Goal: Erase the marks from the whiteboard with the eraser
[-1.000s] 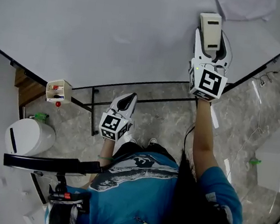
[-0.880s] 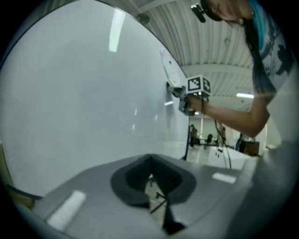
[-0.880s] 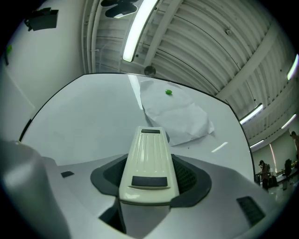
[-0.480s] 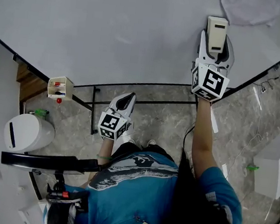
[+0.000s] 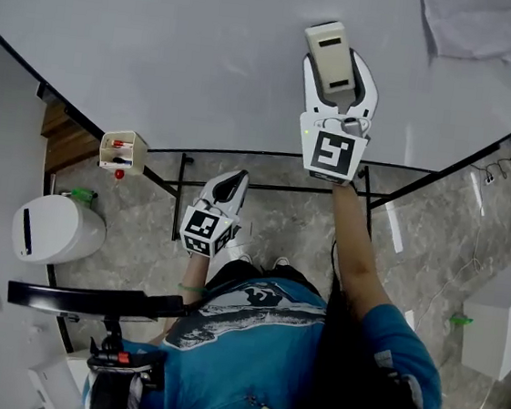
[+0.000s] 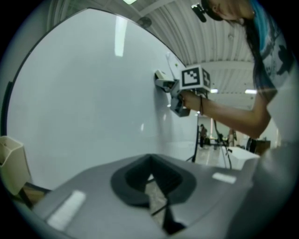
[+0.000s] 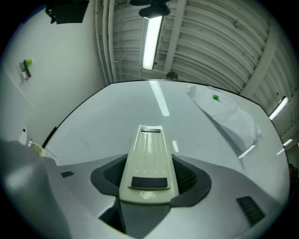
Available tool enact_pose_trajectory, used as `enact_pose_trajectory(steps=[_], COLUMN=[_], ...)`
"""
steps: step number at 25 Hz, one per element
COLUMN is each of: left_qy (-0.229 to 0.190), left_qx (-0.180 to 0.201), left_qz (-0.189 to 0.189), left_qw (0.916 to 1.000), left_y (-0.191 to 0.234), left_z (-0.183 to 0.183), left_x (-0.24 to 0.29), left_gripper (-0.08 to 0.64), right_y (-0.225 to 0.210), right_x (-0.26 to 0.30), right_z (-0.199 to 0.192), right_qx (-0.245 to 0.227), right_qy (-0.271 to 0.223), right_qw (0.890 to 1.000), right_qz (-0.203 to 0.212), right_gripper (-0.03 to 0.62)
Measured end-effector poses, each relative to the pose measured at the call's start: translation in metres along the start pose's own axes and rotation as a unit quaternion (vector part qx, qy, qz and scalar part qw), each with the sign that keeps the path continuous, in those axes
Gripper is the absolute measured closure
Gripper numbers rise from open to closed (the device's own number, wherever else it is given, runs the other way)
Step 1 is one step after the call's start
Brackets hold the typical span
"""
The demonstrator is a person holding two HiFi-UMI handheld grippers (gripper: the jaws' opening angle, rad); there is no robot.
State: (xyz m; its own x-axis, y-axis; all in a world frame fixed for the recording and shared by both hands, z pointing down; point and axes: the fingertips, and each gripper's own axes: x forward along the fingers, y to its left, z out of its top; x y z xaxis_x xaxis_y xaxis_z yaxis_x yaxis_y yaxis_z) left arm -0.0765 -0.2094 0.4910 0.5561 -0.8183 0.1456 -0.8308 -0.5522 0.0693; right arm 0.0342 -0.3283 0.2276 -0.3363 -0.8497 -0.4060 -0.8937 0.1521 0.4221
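- The right gripper (image 5: 340, 78), jaws clamped on the eraser (image 5: 331, 50), has swept leftward across the whiteboard (image 5: 164, 42), away from the pale sheet (image 5: 473, 27).
- No marks show nearby; wiping looks nearly done.
- The left gripper (image 5: 232, 185) hangs low, jaws together, empty.

The wiping face of the eraser (image 5: 332, 56) is hidden from me; the whiteboard (image 5: 164, 42) runs off the top edge.
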Motion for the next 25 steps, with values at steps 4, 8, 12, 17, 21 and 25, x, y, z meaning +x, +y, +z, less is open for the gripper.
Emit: enact_pose_trajectory(steps=[4,8,12,17,21,25], left_qy=[-0.003,-0.002,-0.001,-0.002,0.001,0.001], left_qx=[-0.003,-0.005,-0.008,-0.009,-0.008,-0.005], left_qz=[0.014,0.026,0.038,0.039,0.026,0.01], left_qw=[0.9999,0.9996,0.9992,0.9992,0.9996,0.9999], left_y=[0.012,0.02,0.027,0.028,0.021,0.011], left_z=[-0.004,-0.006,-0.009,-0.007,-0.009,-0.007], left_x=[-0.005,-0.011,-0.015,-0.015,-0.011,-0.006], left_gripper=[0.557,0.557,0.557,0.557,0.557,0.557], right_y=[0.071,0.129,0.154,0.154,0.107,0.03], right_x=[0.011,0.018,0.022,0.018,0.006,-0.003], right_z=[-0.005,-0.012,-0.016,-0.016,-0.003,0.013], right_qx=[-0.015,-0.025,-0.03,-0.023,0.019,0.056], right_qy=[0.012,0.019,0.014,0.02,0.022,0.009], right_qw=[0.998,0.994,0.994,0.991,0.995,0.998], right_qz=[0.062,0.102,0.106,0.128,0.092,0.028], right_gripper=[0.328,0.328,0.328,0.328,0.328,0.328])
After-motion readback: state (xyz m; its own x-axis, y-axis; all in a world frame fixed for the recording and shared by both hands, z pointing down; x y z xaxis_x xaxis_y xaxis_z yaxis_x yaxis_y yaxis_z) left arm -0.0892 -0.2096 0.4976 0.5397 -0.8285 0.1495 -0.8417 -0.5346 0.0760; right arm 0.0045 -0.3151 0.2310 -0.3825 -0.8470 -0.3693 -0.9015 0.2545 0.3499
